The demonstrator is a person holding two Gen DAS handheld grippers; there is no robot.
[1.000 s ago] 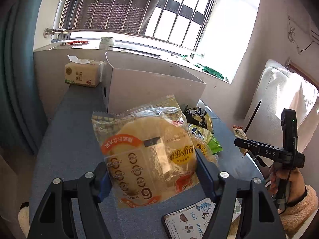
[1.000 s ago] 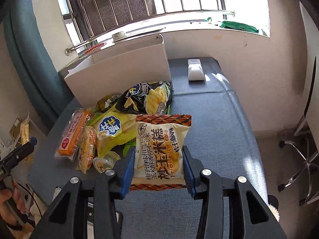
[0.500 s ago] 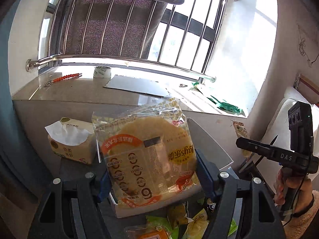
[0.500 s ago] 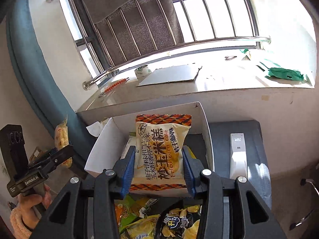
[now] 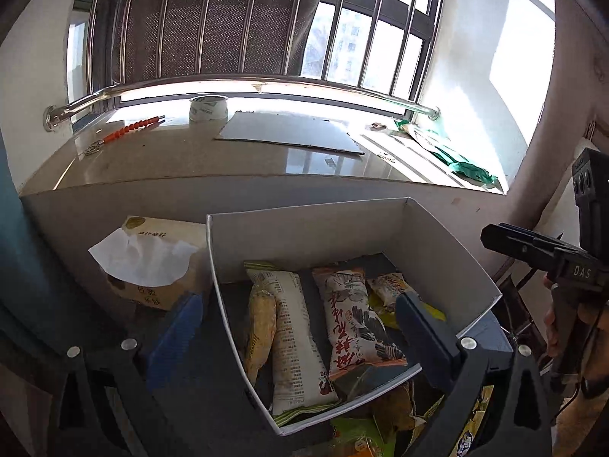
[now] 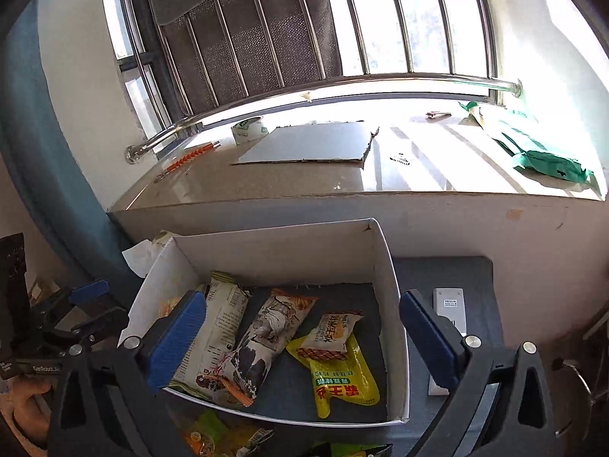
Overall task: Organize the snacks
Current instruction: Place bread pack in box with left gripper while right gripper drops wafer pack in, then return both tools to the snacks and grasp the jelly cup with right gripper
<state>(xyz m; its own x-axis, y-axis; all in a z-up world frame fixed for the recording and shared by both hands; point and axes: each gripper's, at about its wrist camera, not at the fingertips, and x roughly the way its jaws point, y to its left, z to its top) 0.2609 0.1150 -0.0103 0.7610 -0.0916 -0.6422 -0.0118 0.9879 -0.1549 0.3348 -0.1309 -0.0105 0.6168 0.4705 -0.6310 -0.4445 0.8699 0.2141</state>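
In the left wrist view, the left gripper (image 5: 300, 327) is wide open and holds nothing; its jaws have just been opening, and no pack is between them. It hangs over the white cardboard box (image 5: 304, 228), which sits on the dark blue counter (image 5: 491, 337) by the wall under the window sill. In the box lie a long pale snack pack (image 5: 293, 335) and an orange and white snack pack (image 5: 354, 320), side by side, their long sides running from the near wall of the box toward the far wall. More loose snack packs (image 5: 396, 415) lie on the counter just in front of the box's near wall, below the gripper. The next pick is likely there, so the gripper must come back toward the near edge of the counter. In the right wrist view, the right gripper (image 6: 302, 337) is also wide open and empty; its jaws have just been opening too. Under it, in the right part of the box, a small orange and white cracker pack (image 6: 331, 333) lies on top of a yellow pouch (image 6: 346, 377). Both hands look about as near to the loose packs.
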